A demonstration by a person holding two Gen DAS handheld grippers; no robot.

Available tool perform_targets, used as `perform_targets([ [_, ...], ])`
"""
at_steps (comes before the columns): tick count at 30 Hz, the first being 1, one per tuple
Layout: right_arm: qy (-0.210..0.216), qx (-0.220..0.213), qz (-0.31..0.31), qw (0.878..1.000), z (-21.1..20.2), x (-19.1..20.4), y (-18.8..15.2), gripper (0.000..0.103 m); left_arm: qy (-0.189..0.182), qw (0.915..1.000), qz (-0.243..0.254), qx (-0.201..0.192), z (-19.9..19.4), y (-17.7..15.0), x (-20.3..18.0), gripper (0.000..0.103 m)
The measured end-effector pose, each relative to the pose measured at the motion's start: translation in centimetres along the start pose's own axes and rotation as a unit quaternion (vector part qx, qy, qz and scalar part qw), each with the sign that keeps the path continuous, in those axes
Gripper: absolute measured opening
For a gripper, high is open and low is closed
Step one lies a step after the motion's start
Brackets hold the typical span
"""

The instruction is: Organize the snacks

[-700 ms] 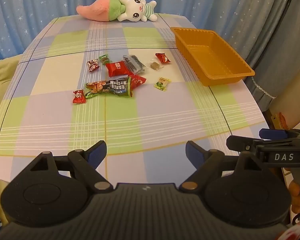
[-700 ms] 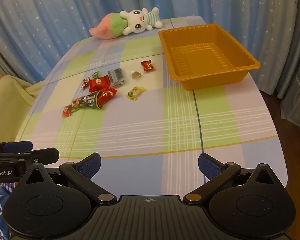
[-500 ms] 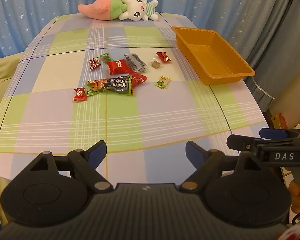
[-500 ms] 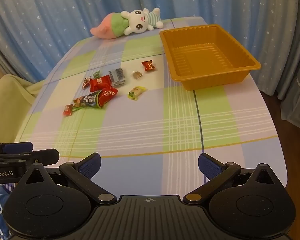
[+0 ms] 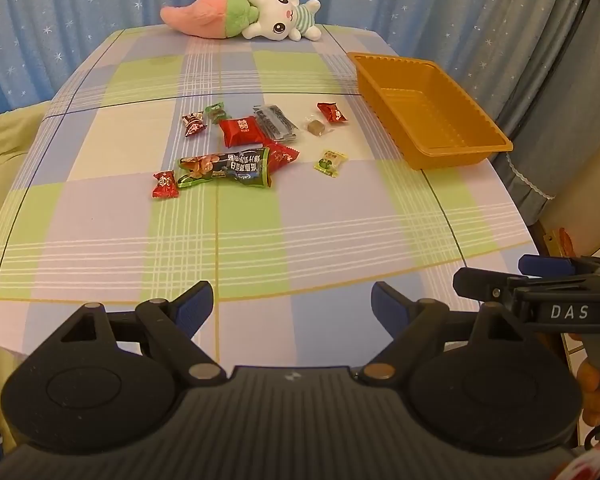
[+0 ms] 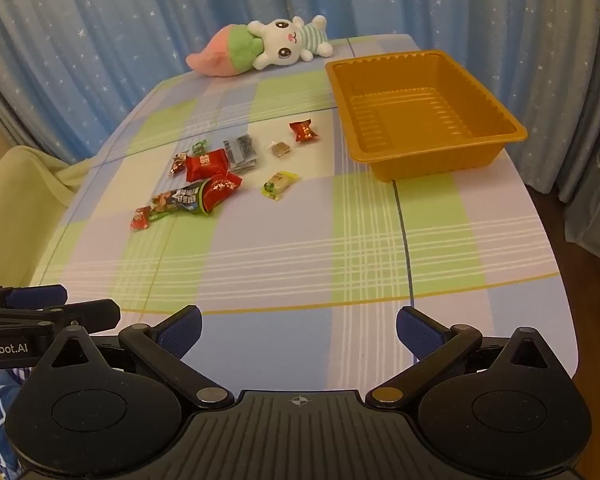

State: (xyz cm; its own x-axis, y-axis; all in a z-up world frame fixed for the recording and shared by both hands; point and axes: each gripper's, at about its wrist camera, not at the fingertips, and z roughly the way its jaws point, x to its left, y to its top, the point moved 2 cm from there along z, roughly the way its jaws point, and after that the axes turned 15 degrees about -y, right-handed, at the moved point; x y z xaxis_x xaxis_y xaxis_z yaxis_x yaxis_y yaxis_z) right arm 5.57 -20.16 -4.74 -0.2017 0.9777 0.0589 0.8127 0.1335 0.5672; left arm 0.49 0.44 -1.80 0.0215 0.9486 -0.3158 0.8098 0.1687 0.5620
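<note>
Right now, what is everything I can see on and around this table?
Tray: one, orange, empty, right side of the table.
Small red sweets: three, scattered among the snacks.
Red packets: two, mid-pile; one partly under the long packet.
Long packet: one, dark with green ends, near side of the pile.
Grey packet: one, beside the upper red packet.
Green sweet: one, far edge of the pile.
Brown sweet: one, clear wrap, towards the tray.
Yellow-green sweet: one, nearest the tray's front.
Plush rabbit: one, white, pink and green, lying at the far edge.
Tablecloth: one, pastel check.
Curtain: blue, starred, behind.
Left tongs: open, empty.
Right tongs: open, empty.
</note>
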Motion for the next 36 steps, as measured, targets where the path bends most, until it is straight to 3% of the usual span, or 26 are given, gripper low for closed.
perform_targets([
  [36, 0.0, -0.001, -0.002, 1.0, -0.06, 0.38, 0.07, 0.103, -0.006, 0.9999, -0.012, 0.006, 0.02, -0.11, -0.01, 0.085],
])
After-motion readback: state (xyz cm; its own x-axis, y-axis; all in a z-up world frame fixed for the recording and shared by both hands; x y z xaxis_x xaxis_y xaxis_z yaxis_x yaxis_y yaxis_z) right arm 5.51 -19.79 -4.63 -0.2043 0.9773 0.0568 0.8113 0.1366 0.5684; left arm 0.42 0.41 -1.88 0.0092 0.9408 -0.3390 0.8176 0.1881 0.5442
